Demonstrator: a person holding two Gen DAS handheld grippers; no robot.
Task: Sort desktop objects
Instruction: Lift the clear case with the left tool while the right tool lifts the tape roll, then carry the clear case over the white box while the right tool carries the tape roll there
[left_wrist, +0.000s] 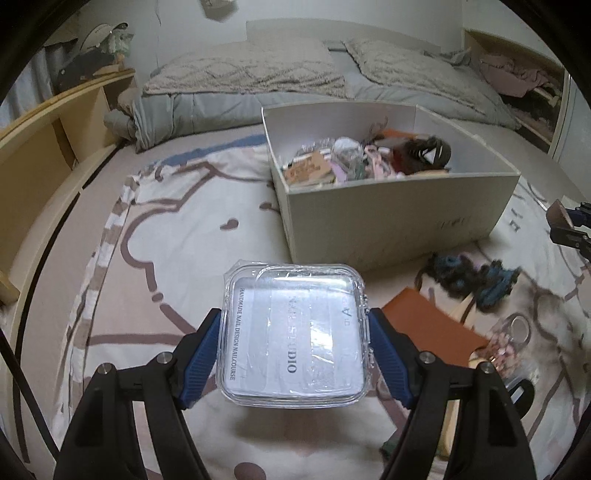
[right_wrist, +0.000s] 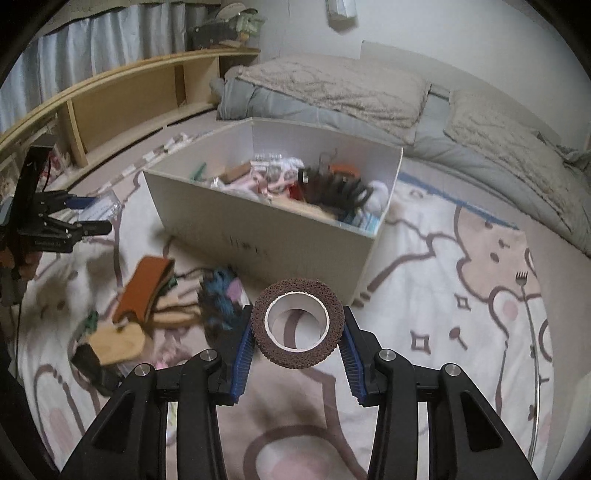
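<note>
both claws loaded, box ahead

the white storage box (left_wrist: 399, 218) sits ahead of both claws, already holding odds and ends. the left gripper (left_wrist: 295, 354) clamps a clear plastic case (left_wrist: 293, 332) by its side walls; likely light, rigid, slick and crackable. its insert reads "nail studio" and "handmade nail design nailcourse". the right gripper (right_wrist: 297, 343) squeezes a brown tape roll (right_wrist: 297, 322) across its rim: probably light and slightly springy, with a stiff white core.

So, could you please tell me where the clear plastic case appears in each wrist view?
Left wrist view: the clear plastic case sits low in the centre, clamped in the left gripper.
Right wrist view: at the left edge, only a sliver shows in that same gripper.
Shared landmark: the white storage box on the bed.
</note>
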